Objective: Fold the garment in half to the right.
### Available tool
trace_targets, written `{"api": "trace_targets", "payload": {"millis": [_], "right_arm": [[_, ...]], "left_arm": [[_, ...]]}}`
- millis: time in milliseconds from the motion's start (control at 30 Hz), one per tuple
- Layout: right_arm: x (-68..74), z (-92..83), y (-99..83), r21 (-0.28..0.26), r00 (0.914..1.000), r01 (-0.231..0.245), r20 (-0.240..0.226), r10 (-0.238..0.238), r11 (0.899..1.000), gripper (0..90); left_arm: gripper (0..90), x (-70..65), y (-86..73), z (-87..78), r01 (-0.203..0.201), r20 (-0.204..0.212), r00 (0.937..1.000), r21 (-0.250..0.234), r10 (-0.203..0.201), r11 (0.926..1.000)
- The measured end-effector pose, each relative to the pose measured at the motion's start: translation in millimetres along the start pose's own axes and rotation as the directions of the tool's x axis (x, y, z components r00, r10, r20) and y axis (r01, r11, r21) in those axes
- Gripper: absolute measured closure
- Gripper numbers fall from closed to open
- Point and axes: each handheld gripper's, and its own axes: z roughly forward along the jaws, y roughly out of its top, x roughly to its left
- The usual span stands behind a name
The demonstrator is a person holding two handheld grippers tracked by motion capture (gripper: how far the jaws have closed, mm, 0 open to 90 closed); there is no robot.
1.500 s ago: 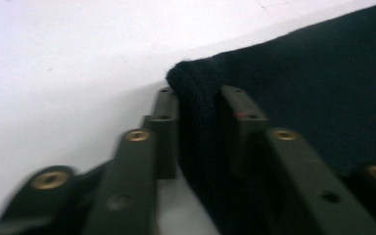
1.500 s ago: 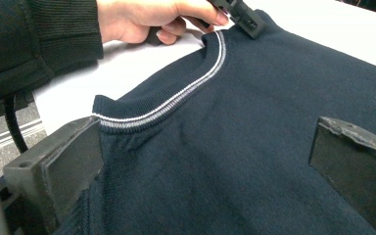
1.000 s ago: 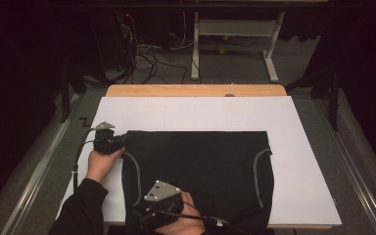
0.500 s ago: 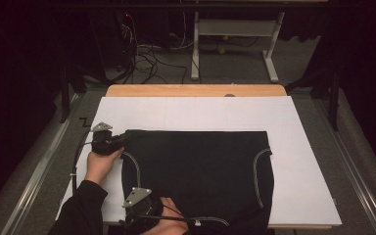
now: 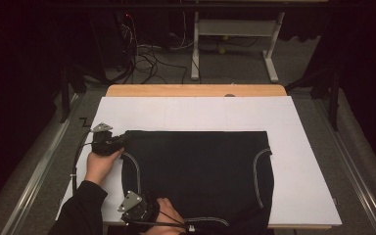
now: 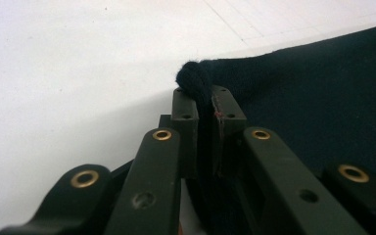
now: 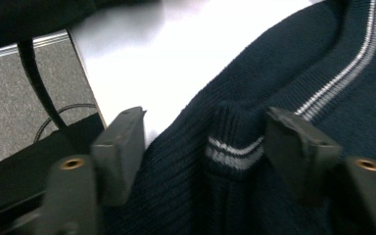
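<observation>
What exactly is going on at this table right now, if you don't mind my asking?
A person is working on a dark vest spread flat on the white table with a gripper in each hand. The left gripper is shut on the vest's far left corner. The right gripper, at the near edge, has just been closing its jaws around a ribbed, striped shoulder; the cloth sits between them, but the pads do not press it yet.
</observation>
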Motion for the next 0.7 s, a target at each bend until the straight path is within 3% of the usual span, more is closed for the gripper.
{"api": "trace_targets", "payload": {"millis": [100, 200, 567, 633, 700], "right_arm": [[-2.3, -1.9, -2.0, -0.002, 0.9997, 0.014, 0.018, -0.014, 1.000, 50.0], [-6.0, -3.8, -4.3, -0.004, 0.9977, 0.032, 0.060, -0.031, 0.999, 69.5], [-13.0, -14.8, -5.0, -0.051, 0.9990, 0.021, 0.041, -0.019, 0.998, 74.9], [-13.8, -18.9, -5.0, -0.066, 0.9992, 0.018, 0.037, -0.016, 0.998, 74.9], [-15.7, -22.5, -5.3, -0.080, 0.9995, 0.005, 0.031, -0.002, 0.997, 74.9]], "left_arm": [[79.0, -0.4, 0.0, 0.0, -0.003, -0.002, 1.0000, 0.001, 0.003, 1.0000], [79.0, -0.4, 0.0, 0.0, -0.003, -0.002, 1.0000, 0.000, 0.003, 1.0000], [75.1, 1.5, 0.4, 1.8, 0.015, 0.001, 0.9999, 0.000, -0.015, 0.9999], [70.0, 2.7, 0.8, 2.2, 0.030, -0.006, 0.9995, -0.005, -0.030, 0.9995], [57.2, 4.9, 1.9, 2.8, 0.060, -0.038, 0.9975, -0.015, -0.061, 0.9981]]}}
